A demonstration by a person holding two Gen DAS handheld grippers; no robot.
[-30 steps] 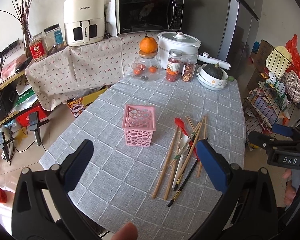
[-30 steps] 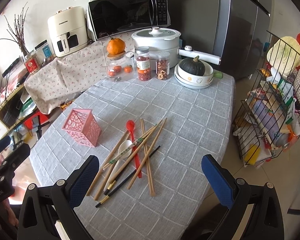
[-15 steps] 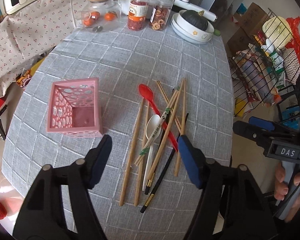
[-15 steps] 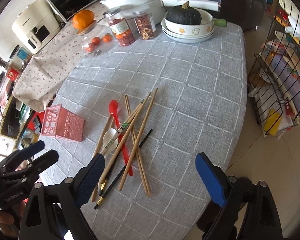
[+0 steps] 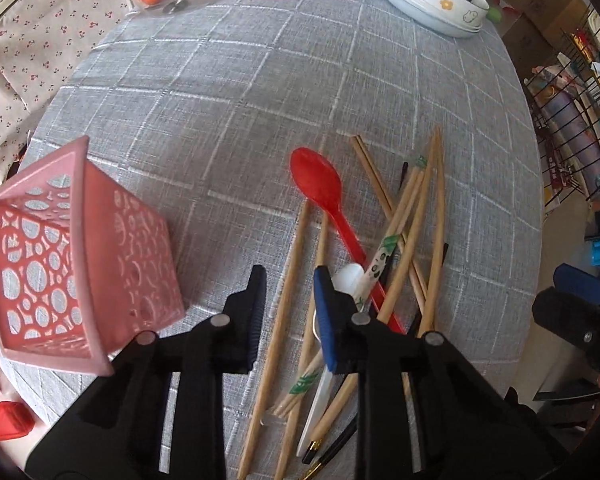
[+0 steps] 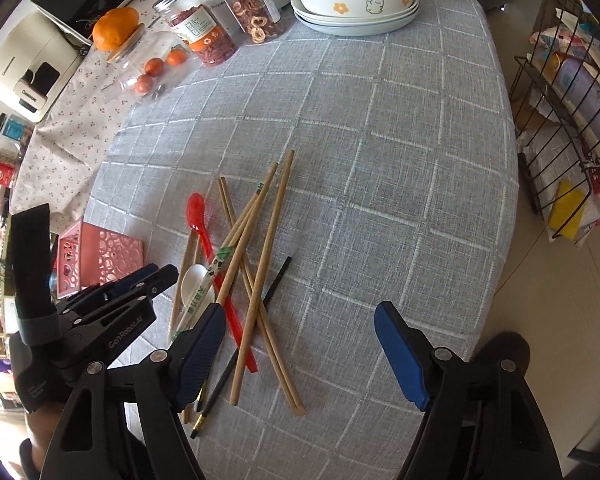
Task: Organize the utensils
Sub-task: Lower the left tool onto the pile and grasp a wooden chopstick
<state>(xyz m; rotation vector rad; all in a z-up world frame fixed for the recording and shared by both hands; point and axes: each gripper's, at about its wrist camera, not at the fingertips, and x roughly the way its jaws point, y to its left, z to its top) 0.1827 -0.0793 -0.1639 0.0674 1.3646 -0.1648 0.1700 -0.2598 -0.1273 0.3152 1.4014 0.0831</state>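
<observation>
Left tool [image 5: 288, 312] hangs over the near-left edge of the utensil pile, pointing steeply down; its jaws have just been closing and now stand narrow, with one wooden chopstick [image 5: 278, 332] in the gap between the pads. No pad contact visible, so nothing is grasped yet. Right tool [image 6: 300, 354] sits wide and released over the near-right side of the same pile; its jaws have just been closing slightly, and nothing is gripped. Pile lies on the grey checked table [image 6: 400, 140], just ahead of and under both tools, long axes running mostly away from the tools and fanning toward the far right. Pink basket [image 5: 72, 256] stands to the left of the pile, just beside the left tool, open top tilted toward the camera by the lens; it looks empty. Judgement: left hand is nearer both the target stick and the basket, so the coming move turns on pinching across the stick's short axis. Count: one red spoon [image 5: 320, 188], one white spoon [image 6: 196, 284], one paper-sleeved chopstick pair [image 6: 216, 268], about two dark chopsticks [image 6: 276, 276], roughly seven or eight bare wooden ones; overlap makes the exact count uncertain.
</observation>
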